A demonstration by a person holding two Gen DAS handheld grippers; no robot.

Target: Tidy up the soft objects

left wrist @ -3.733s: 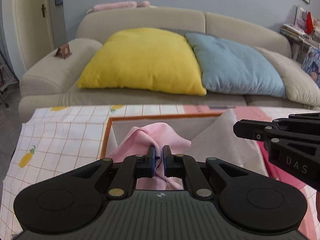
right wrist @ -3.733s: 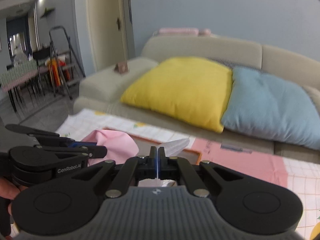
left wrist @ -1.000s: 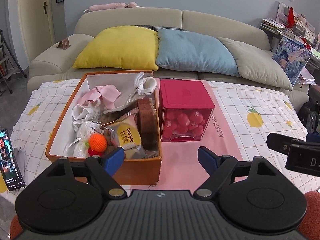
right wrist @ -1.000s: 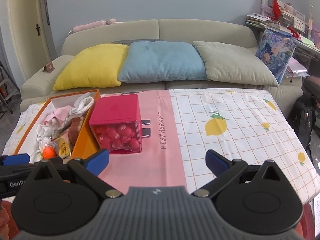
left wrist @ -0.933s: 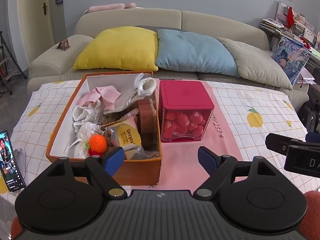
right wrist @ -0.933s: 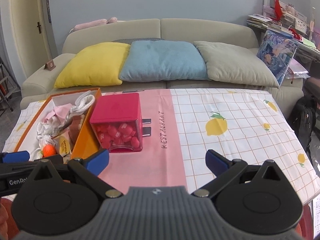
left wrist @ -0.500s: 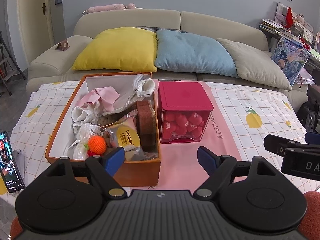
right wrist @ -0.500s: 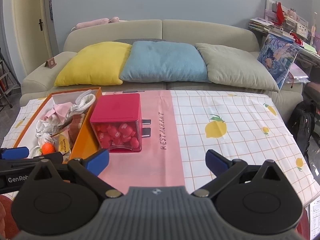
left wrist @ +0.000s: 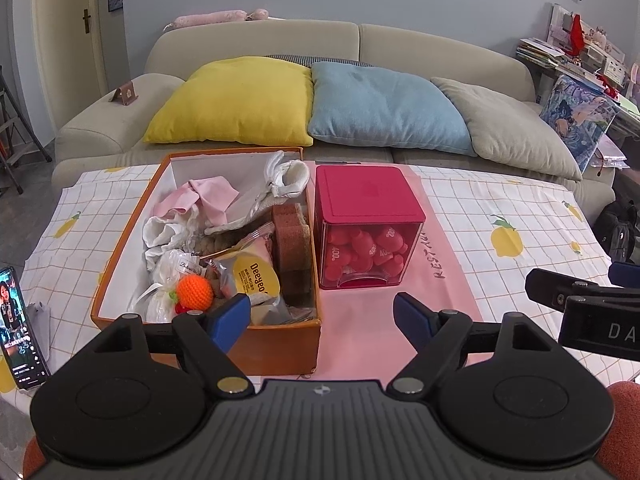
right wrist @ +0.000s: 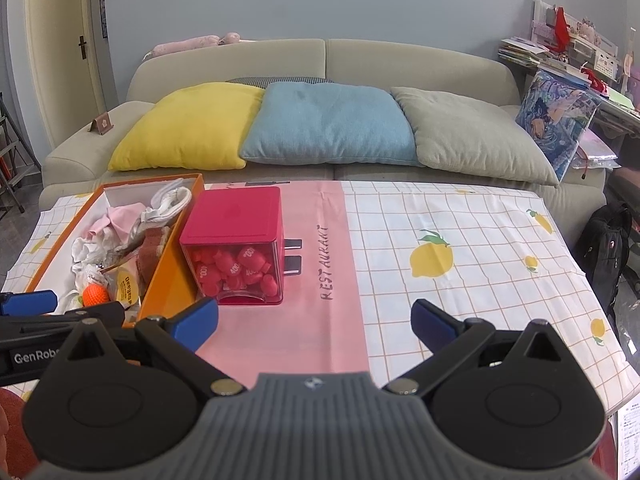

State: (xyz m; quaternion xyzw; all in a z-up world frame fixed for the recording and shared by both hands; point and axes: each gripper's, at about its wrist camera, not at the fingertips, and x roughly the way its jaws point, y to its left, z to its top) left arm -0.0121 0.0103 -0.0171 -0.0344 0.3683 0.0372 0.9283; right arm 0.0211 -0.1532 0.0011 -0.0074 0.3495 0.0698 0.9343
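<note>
An orange box (left wrist: 124,254) (right wrist: 168,256) sits on the left of the table, filled with soft items: a pink cloth (left wrist: 208,196), white cloths (left wrist: 164,234), an orange knitted ball (left wrist: 195,292), a brown sponge (left wrist: 292,236) and a yellow snack bag (left wrist: 254,276). My left gripper (left wrist: 322,314) hovers open near the table's front edge, just before the box's right front corner, holding nothing. My right gripper (right wrist: 314,318) is open too, empty, above the pink table runner (right wrist: 320,280).
A clear cube with a red lid (left wrist: 366,200) (right wrist: 234,216) holding red pieces stands right of the box. A phone (left wrist: 18,332) lies at the table's left edge. Behind the table is a sofa with yellow (left wrist: 236,100), blue (left wrist: 384,108) and grey (left wrist: 516,128) cushions.
Since 3.7 s ago both grippers let go of the pink and white cloths, opened and pulled back from the box. Over the last second they barely drift.
</note>
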